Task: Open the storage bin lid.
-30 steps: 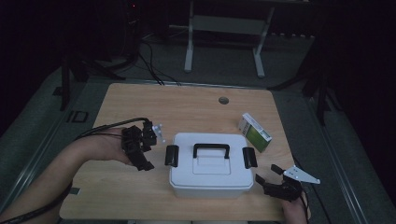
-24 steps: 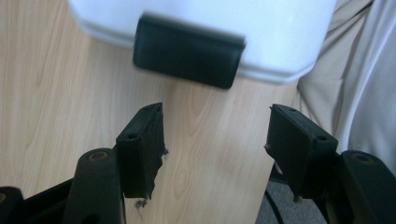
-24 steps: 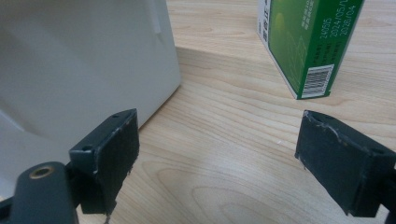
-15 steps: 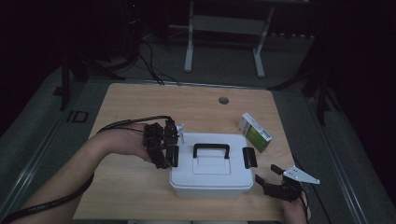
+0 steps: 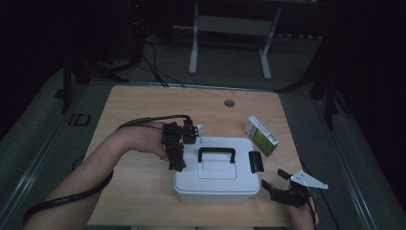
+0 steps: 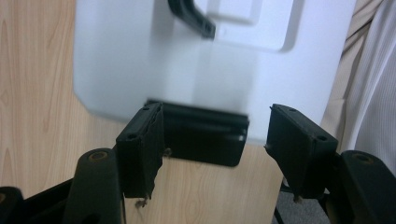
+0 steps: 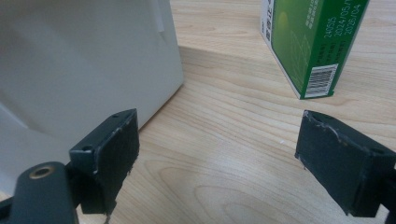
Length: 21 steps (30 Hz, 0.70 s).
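A white lidded box (image 5: 218,175) with a black handle (image 5: 217,152) stands at the middle front of the wooden table (image 5: 143,110). My left gripper (image 5: 178,160) hangs over the box's left end, and its open jaws straddle the black side latch (image 6: 201,137). In the left gripper view, my left gripper (image 6: 217,126) has a gap between the right pad and the latch. Off the box's front right corner, my right gripper (image 5: 273,179) is low and open. In the right gripper view, my right gripper (image 7: 222,135) has bare wood between its jaws.
A green and white carton (image 5: 261,135) (image 7: 313,42) stands just right of the box, behind the right gripper. The box's right latch (image 5: 255,161) sticks out toward it. A round cable hole (image 5: 229,103) sits near the table's far edge. Cables and stand legs lie beyond.
My left gripper has moved right across the table to the box's left latch. The right gripper and the box have stayed put.
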Tool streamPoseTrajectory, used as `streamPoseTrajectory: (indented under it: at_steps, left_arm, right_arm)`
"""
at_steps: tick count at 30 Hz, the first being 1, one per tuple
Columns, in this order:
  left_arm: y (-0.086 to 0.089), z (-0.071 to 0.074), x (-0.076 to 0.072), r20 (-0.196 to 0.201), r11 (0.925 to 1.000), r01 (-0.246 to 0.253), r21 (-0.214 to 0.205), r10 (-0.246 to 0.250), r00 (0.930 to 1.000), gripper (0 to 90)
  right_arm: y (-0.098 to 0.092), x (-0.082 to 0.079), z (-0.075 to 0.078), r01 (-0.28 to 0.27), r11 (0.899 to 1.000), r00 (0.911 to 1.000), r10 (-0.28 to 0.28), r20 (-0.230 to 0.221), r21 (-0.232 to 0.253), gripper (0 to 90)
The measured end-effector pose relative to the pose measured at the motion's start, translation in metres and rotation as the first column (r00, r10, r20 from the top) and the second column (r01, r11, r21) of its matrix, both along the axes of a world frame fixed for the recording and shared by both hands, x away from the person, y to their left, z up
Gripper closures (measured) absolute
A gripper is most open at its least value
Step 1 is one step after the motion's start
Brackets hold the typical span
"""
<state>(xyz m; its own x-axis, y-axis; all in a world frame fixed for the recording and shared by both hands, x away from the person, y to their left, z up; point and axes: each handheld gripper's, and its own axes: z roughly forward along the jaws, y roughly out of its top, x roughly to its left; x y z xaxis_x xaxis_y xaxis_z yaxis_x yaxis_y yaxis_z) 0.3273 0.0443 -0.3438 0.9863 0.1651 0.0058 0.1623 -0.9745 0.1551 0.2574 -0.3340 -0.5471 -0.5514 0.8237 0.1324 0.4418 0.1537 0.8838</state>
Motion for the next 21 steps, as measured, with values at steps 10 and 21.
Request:
streamPoseTrajectory:
  at_steps: [10,21]
  left_arm:
    - [-0.021,0.0,0.01,0.004,0.9997,0.026,0.002,-0.026,0.9997,36.9]
    - [-0.04,-0.004,0.017,0.009,0.9985,0.053,0.017,-0.053,0.9986,36.9]
  right_arm:
    - [0.0,0.0,0.0,-0.005,1.0,1.0,0.005,-0.001,0.001,13.2]
    - [-0.001,0.0,0.0,-0.003,1.0,1.0,0.003,-0.003,0.004,13.2]
